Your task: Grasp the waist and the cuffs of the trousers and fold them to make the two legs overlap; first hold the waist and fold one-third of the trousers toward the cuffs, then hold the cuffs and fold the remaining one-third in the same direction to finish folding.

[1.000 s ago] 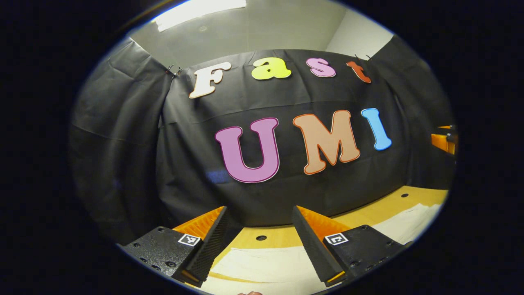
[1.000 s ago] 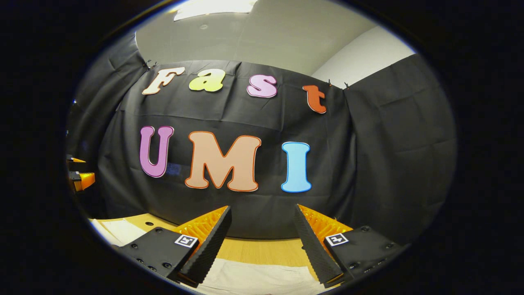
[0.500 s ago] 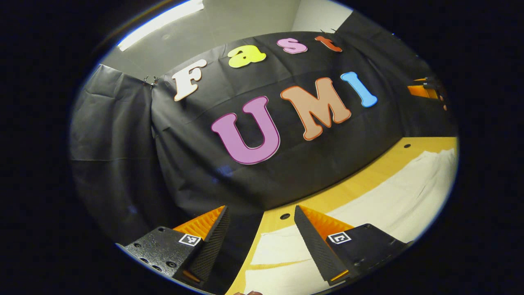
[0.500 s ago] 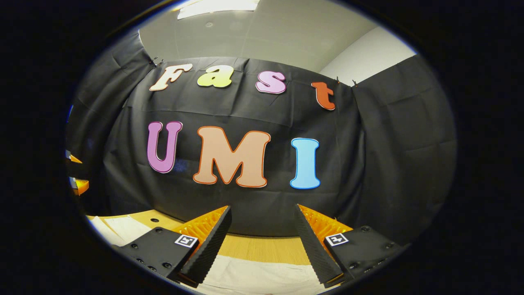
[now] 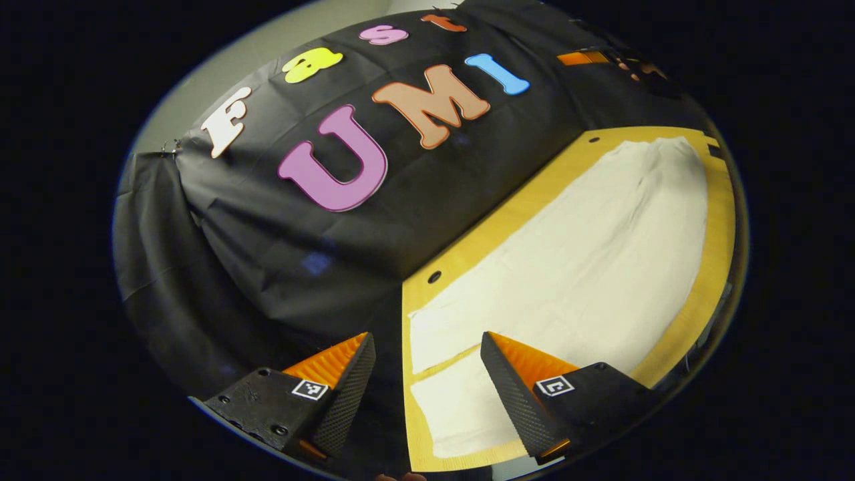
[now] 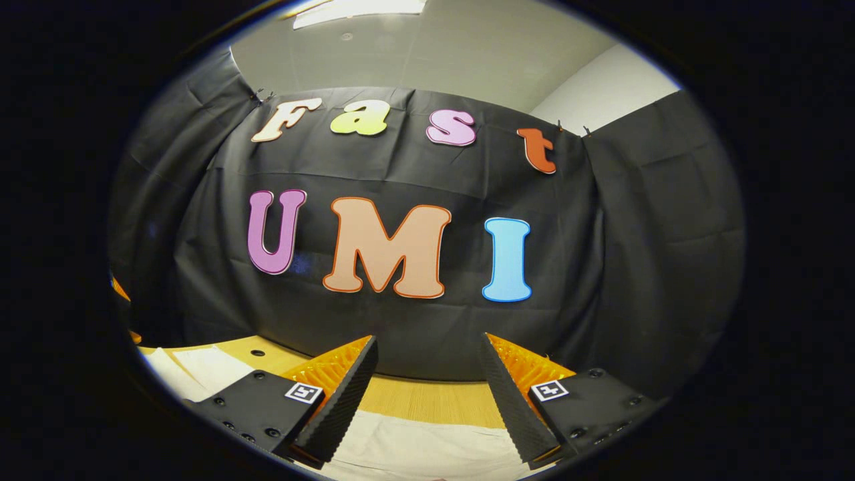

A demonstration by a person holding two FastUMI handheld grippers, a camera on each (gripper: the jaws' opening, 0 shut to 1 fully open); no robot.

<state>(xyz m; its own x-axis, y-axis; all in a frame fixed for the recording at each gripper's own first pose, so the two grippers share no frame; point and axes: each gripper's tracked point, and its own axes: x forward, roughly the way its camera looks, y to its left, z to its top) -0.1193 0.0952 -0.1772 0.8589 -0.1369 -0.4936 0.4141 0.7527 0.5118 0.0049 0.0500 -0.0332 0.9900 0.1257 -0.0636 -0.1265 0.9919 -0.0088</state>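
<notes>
Two grippers hover over a yellow wooden bench (image 5: 715, 267) with small round holes, ringed by black cloth walls under a pale ceiling (image 6: 427, 60). Cream fabric trousers (image 5: 574, 267) lie flat along the bench, untouched. From the left gripper (image 5: 427, 347), tilted, the trousers stretch away whole — the far end narrowing near the right gripper (image 5: 588, 59). From the right gripper (image 6: 427, 347), just a strip of trousers (image 6: 427, 447) lies beneath. Both jaws stand released, holding nothing.

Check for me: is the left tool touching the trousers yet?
Apart. In the left gripper view the left tool hangs open above the table, its fingers clear of the white trousers spread flat below.
</notes>
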